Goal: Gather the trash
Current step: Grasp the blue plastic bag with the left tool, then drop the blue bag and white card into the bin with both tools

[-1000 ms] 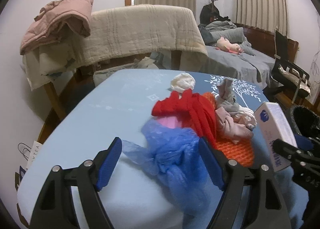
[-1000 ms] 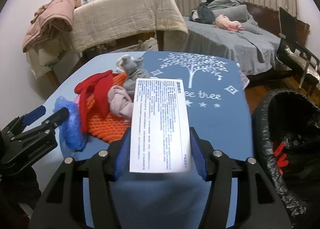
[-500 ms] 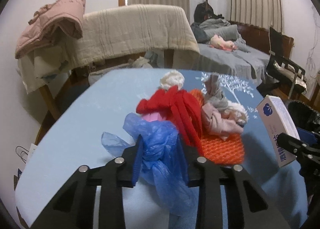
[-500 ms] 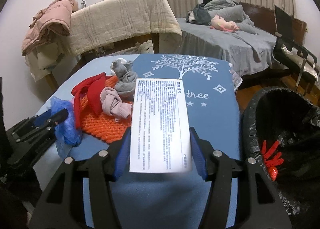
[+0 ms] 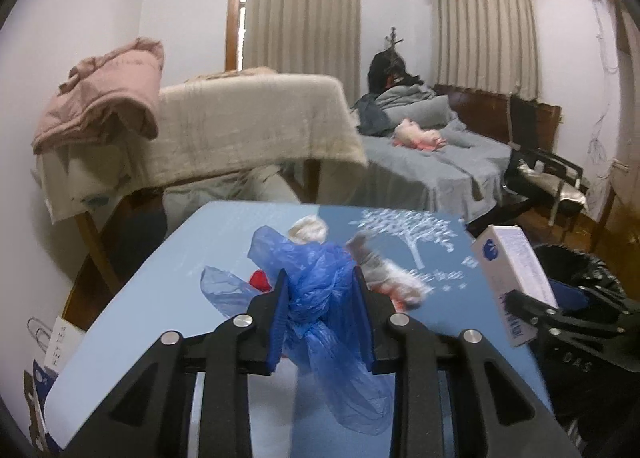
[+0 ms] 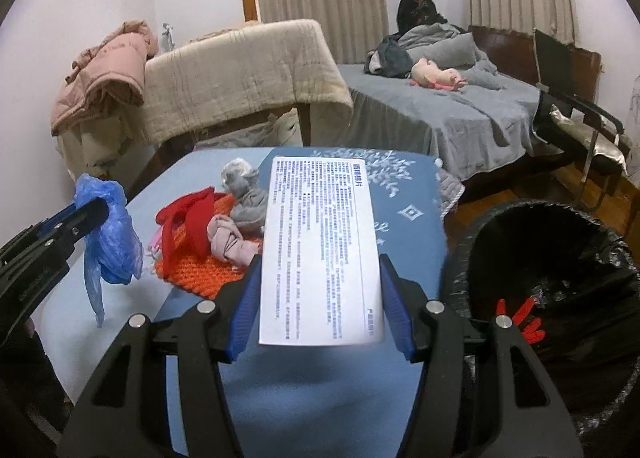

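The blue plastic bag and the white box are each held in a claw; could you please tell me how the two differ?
The blue plastic bag is crumpled and limp, its loose end hanging below the left claw; the white box is rigid and flat-sided. The bag is plain translucent blue; the box is opaque white with printed text. The left claw's pads have just been closing and squeeze the bag narrow; the right claw stands wider across the box. Both are lifted clear of the table.

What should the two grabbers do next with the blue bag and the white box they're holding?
Probably carry both right, over the black-lined bin, then let go. The left gripper, whose jaws have just been closing, pinches the blue plastic bag clear of the table; the right gripper clamps the white box beside the open bin.
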Available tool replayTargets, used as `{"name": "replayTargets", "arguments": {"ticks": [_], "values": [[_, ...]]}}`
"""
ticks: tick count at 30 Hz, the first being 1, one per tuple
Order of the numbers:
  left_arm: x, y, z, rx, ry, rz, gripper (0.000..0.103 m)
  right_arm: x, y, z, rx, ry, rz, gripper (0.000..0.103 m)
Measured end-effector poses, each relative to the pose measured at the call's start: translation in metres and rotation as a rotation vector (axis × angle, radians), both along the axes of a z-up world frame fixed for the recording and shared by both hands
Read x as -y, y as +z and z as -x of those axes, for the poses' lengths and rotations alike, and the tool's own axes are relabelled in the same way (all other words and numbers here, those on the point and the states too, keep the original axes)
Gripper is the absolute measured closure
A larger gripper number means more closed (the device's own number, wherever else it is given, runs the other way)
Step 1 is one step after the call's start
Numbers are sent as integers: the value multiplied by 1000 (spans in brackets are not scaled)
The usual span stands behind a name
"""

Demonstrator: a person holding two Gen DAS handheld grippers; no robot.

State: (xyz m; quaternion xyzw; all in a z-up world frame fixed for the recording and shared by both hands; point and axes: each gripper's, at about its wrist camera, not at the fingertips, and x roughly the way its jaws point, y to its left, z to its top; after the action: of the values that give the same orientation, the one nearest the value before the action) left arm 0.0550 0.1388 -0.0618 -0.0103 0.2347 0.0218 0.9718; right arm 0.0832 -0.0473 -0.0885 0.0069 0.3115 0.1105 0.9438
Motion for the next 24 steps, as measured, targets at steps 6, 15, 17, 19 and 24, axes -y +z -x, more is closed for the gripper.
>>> {"name": "replayTargets", "arguments": {"ticks": [6,15,17,19,24], "values": [[28,12,2,25,-59,2,74,22,15,9,33,-39,-5,48],[67,18,-7,35,-140,12,74,65,26,22,65,-123,-3,48],[74,19,-9,35,-154,16,74,77,27,25,71,-151,0,48],[83,20,-12,36,-174,20,74,88,29,27,75,-173,-1,48],[113,21,-23,32,-244,35,74,122,32,32,86,-239,1,48]]}}
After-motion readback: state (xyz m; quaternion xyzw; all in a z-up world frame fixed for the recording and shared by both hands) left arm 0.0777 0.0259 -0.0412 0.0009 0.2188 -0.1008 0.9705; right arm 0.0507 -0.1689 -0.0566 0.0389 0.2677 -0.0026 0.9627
